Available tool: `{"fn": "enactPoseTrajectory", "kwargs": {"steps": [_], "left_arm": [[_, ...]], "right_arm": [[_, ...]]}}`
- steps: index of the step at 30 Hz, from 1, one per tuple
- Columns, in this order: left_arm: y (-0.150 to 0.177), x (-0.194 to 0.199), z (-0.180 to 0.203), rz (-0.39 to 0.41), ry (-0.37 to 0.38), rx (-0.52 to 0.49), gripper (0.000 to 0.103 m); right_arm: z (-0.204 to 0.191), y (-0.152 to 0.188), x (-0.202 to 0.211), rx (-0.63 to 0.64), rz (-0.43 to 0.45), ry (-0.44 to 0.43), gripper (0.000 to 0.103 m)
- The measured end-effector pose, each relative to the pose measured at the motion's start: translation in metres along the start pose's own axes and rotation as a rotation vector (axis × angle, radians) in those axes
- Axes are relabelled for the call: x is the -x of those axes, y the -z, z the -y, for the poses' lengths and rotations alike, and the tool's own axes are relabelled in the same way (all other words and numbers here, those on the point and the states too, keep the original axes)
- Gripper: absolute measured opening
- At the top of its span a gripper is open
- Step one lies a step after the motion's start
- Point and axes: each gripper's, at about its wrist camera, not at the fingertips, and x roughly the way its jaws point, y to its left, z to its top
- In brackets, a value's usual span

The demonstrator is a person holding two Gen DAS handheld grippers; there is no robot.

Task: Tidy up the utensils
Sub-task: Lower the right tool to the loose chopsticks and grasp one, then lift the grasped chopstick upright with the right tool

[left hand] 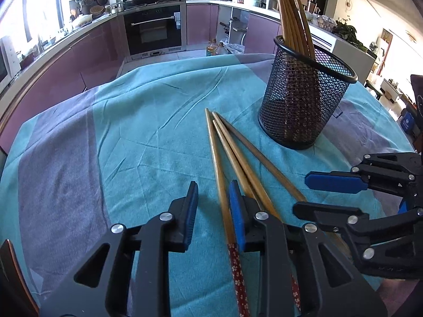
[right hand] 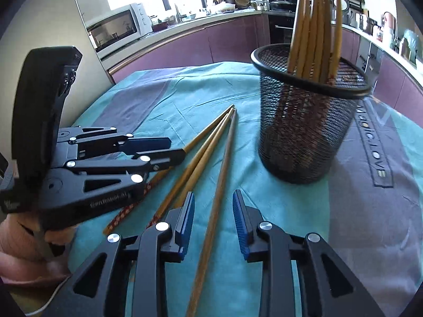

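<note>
Black tongs (right hand: 212, 222) astride wooden chopstick (right hand: 215, 200)

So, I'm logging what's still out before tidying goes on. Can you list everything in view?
Mesh holder: one, black, upright on the cloth, far right.
Chopsticks in holder: several, exact count unclear, tan wood, standing tips up.
Loose chopsticks: four, tan with red patterned ends, lying fanned on the cloth beside the holder.
Cloth: one, teal and grey, covering the table.
Oven: one, black, built into the purple cabinets behind.
Microwave: one, white, on the counter.
Left gripper: black and blue, open, over the loose chopsticks.
Right gripper: same colours, open, one chopstick between its fingers.
Left hand: holding the left gripper.
</note>
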Motion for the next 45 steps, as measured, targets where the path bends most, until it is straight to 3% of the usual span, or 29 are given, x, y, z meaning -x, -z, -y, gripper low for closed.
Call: {"fn": "enactPoseTrajectory", "kwargs": {"steps": [8,15,36,45], "left_arm": [[-0.011,-0.010,0.007,-0.009,-0.009,-0.013,0.024],[-0.015,-0.012,0.002,-0.008,-0.003,0.021,0.009],[-0.003,0.018,-0.010,0.058,0.038,0.098,0.008],[-0.003,0.048,-0.010,0.112,0.105,0.103,0.008]], "right_arm": [[-0.002,-0.009,-0.014,0.011,0.000,0.026,0.026],[0.005,-0.009,-0.013,-0.015,-0.002,0.010,0.008],[0.018,0.004,0.020,-0.082,0.071,-0.054,0.006],[0.011,0.003,0.047,-0.046,0.140,-0.091,0.006]]}}
